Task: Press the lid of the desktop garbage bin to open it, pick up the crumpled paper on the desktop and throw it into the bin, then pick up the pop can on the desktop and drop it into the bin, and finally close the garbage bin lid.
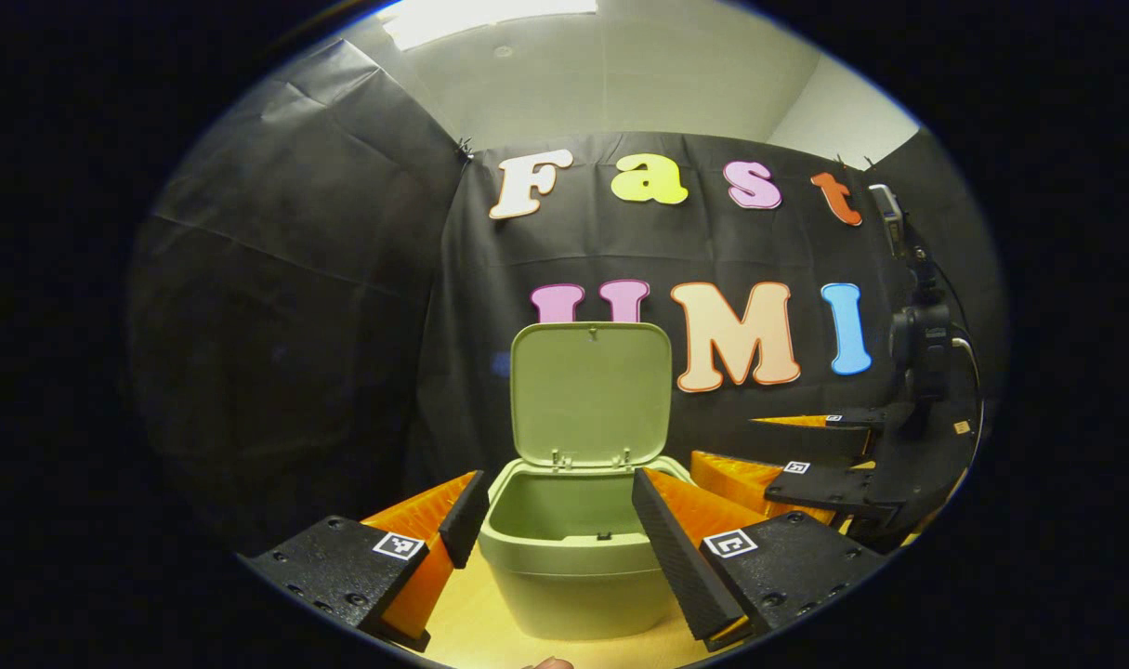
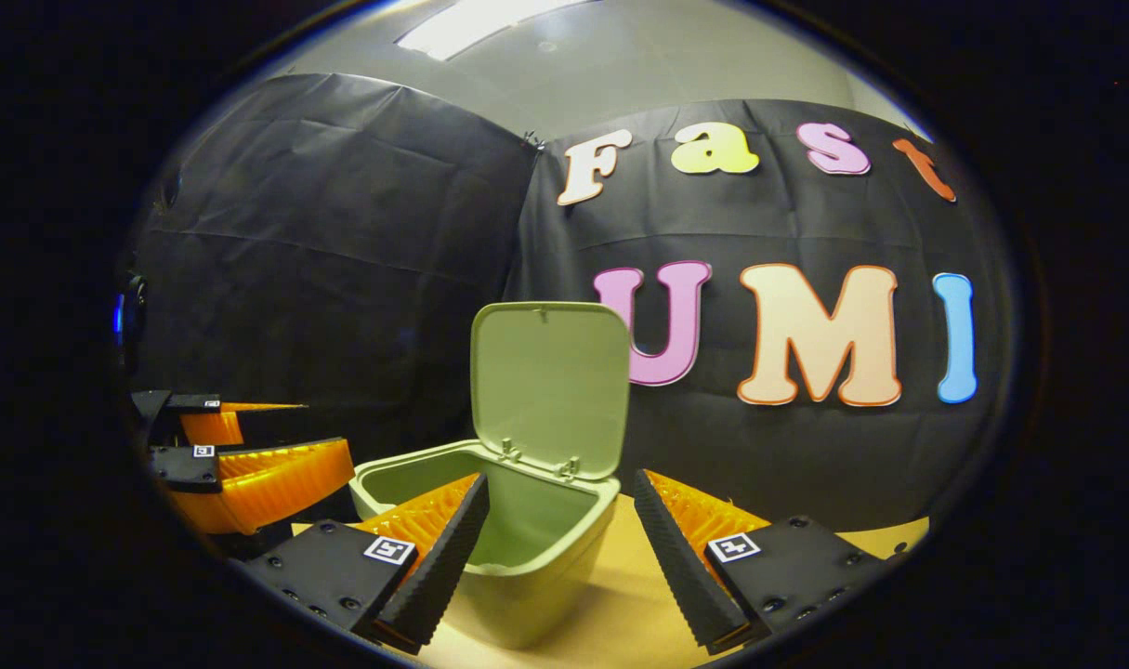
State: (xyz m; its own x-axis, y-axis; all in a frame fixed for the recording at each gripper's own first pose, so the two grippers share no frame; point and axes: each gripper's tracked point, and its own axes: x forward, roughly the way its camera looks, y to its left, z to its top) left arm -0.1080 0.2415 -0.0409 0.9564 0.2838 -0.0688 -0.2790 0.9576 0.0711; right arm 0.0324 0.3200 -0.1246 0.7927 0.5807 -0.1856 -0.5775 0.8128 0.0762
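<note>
A pale green desktop bin [image 1: 564, 576] stands on the wooden table, its lid [image 1: 590, 392] swung up and upright at the back. My left gripper [image 1: 555, 530] hovers open in front of the bin, fingers apart on either side of its rim, nothing between them. In the right gripper view the same bin [image 2: 518, 557] sits slightly left with its lid [image 2: 550, 386] raised. My right gripper [image 2: 559, 548] is open and empty, near the bin's right corner. The bin's inside looks empty where I can see it.
The right gripper [image 1: 833, 465] appears at the right of the left gripper view, the left gripper [image 2: 239, 465] at the left of the right gripper view. Light wooden tabletop [image 2: 620, 604] runs under the bin. Black cloth walls close in behind and to the left.
</note>
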